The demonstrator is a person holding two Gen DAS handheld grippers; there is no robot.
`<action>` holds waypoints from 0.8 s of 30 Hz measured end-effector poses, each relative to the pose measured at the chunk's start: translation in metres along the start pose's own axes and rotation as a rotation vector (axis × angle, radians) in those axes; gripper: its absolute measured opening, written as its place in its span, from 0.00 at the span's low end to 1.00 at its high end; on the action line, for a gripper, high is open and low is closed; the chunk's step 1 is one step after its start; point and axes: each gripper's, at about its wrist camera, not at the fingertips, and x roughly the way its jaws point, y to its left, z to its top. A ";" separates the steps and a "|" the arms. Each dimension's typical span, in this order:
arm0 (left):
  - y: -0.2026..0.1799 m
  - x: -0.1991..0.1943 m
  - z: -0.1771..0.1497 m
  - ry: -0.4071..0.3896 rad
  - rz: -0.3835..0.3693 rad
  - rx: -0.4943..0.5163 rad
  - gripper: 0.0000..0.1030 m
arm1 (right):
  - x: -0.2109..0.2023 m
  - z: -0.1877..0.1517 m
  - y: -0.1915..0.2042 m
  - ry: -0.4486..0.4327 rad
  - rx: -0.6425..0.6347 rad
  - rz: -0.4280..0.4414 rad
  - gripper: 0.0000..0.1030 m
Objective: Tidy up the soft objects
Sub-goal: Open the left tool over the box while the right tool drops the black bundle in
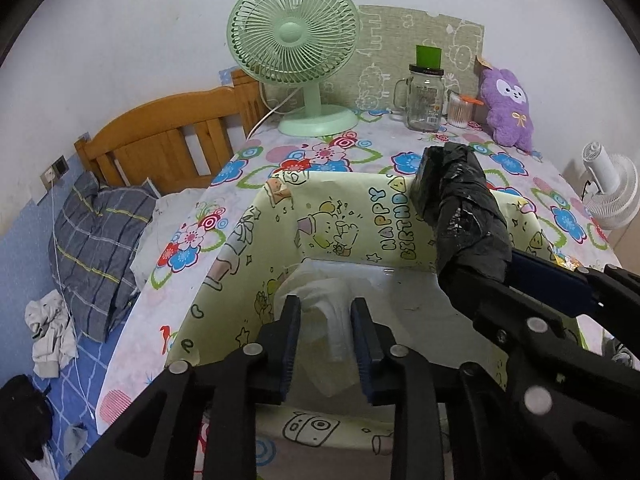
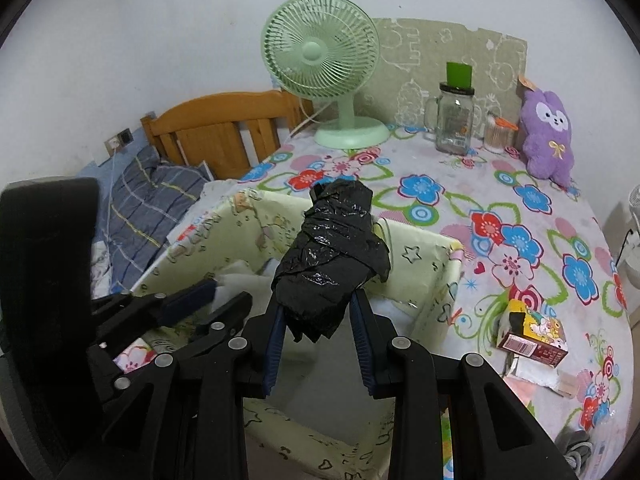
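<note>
Both grippers hung over the yellow cartoon box (image 1: 352, 216).
The left gripper (image 1: 326, 340) stood parted around a white cloth (image 1: 332, 300) inside it; the right gripper (image 2: 318, 332) clenched a black plastic bundle (image 2: 332, 256) above.

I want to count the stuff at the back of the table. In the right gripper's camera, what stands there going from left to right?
Green fan → glass jar with a green lid → small tub of cotton swabs → purple plush toy.
</note>
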 end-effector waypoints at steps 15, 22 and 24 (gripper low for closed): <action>-0.002 -0.009 0.008 -0.033 -0.044 -0.014 0.81 | -0.005 0.005 -0.013 -0.037 0.028 -0.049 0.82; -0.004 -0.019 0.011 -0.053 -0.037 0.001 0.87 | -0.018 0.005 -0.016 -0.063 0.034 -0.071 0.87; -0.006 -0.023 0.011 -0.061 -0.037 0.004 0.89 | -0.023 0.005 -0.017 -0.072 0.035 -0.076 0.87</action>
